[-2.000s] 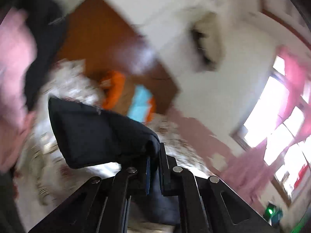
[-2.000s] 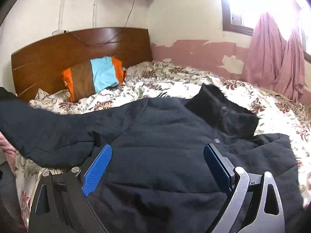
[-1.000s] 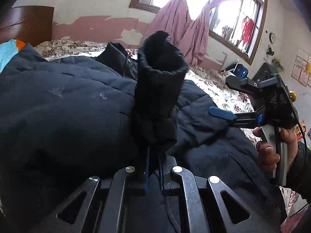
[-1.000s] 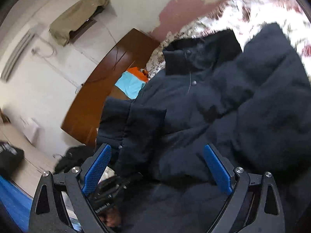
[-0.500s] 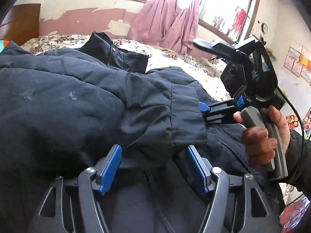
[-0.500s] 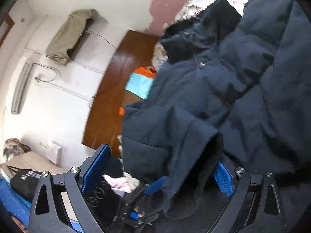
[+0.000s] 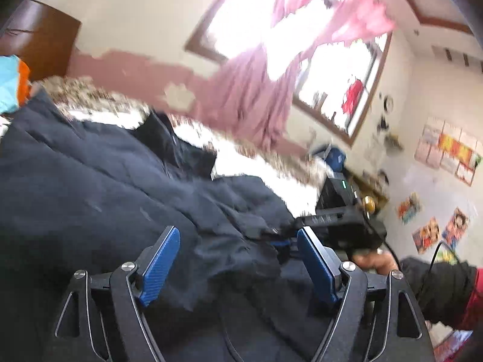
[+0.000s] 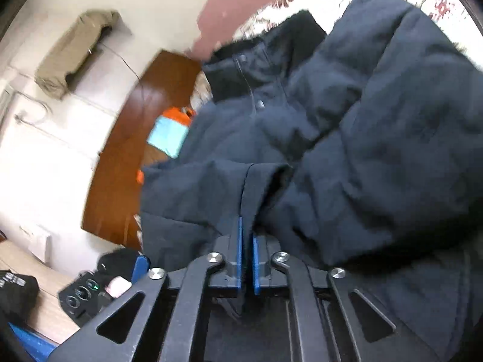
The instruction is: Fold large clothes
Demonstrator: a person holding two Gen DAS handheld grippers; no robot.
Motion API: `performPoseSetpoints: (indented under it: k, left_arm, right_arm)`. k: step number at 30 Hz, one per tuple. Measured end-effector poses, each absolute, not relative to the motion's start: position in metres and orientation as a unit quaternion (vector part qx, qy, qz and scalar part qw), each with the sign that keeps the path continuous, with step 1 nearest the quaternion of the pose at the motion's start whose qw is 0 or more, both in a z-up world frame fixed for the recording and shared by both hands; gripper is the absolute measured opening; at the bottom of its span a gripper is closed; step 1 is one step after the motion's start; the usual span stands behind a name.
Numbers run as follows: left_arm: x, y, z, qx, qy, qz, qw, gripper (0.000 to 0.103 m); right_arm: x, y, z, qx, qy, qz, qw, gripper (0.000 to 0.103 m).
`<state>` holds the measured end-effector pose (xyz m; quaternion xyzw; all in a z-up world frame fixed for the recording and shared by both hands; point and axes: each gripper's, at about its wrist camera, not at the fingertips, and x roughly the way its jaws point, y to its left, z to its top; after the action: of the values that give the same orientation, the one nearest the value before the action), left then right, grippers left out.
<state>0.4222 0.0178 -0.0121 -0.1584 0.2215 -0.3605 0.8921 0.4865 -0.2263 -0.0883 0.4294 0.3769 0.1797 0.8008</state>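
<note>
The large dark navy padded jacket [image 7: 90, 187] lies spread on the bed with floral sheet [image 7: 90, 96]. The right tongs [image 8: 247, 259] pinch a sleeve cuff [image 8: 262, 181] of it, nearly closed. The left tongs [image 7: 238, 265] hang wide apart above the jacket, holding nothing.

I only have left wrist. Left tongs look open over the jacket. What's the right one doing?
Observer: Right tongs are shut on a fold of the jacket, pads nearly together.
Operator: Which part of it?
Observer: A cuff-like sleeve end, lying across the jacket's body below the collar.
Operator: Anything behind the jacket on that side?
Observer: A wooden headboard with an orange and blue pillow against it.
</note>
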Motion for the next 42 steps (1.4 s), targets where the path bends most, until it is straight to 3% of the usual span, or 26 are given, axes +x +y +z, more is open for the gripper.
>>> performPoseSetpoints:
  k: [6,11,18,22,24,27,29,32,37,39,42]
  left_arm:
    - [0.418,0.047,0.000,-0.193,0.166,-0.273,0.928,0.088]
    - [0.437,0.063,-0.016,-0.223,0.208,-0.213,0.928,0.088]
    - [0.456,0.079,-0.035,-0.259,0.254,-0.155,0.919,0.088]
    - [0.456,0.079,-0.037,-0.241,0.264,-0.129,0.925,0.088]
    - [0.457,0.072,-0.036,-0.209,0.264,-0.110,0.935,0.088]
    - [0.461,0.062,-0.031,-0.166,0.260,-0.094,0.947,0.088]
    - [0.464,0.055,-0.029,-0.148,0.257,-0.092,0.951,0.088]
    - [0.473,0.044,-0.034,-0.138,0.276,-0.098,0.946,0.088]
    - [0.484,0.028,-0.047,-0.101,0.314,-0.080,0.941,0.090]
    - [0.485,0.023,-0.048,-0.084,0.319,-0.083,0.941,0.096]
    - [0.486,0.012,-0.052,-0.041,0.329,-0.071,0.941,0.098]
  right_arm:
    - [0.459,-0.267,-0.031,0.394,0.291,0.142,0.860,0.004]
    - [0.440,-0.305,-0.011,0.367,0.255,0.060,0.892,0.004]
    - [0.450,-0.315,-0.049,0.293,0.322,-0.025,0.900,0.005]
    - [0.447,-0.305,-0.054,0.220,0.335,-0.071,0.913,0.021]
    - [0.445,-0.297,-0.042,0.174,0.322,-0.087,0.927,0.048]
    - [0.440,-0.277,-0.012,0.100,0.261,-0.073,0.957,0.064]
    - [0.447,-0.261,-0.003,0.064,0.250,-0.053,0.965,0.070]
    - [0.467,-0.237,0.001,0.029,0.266,0.002,0.964,0.070]
    - [0.513,-0.209,-0.032,0.021,0.373,0.073,0.925,0.070]
    - [0.523,-0.210,-0.049,0.035,0.406,0.071,0.911,0.070]
    - [0.528,-0.217,-0.065,0.054,0.416,0.073,0.905,0.074]
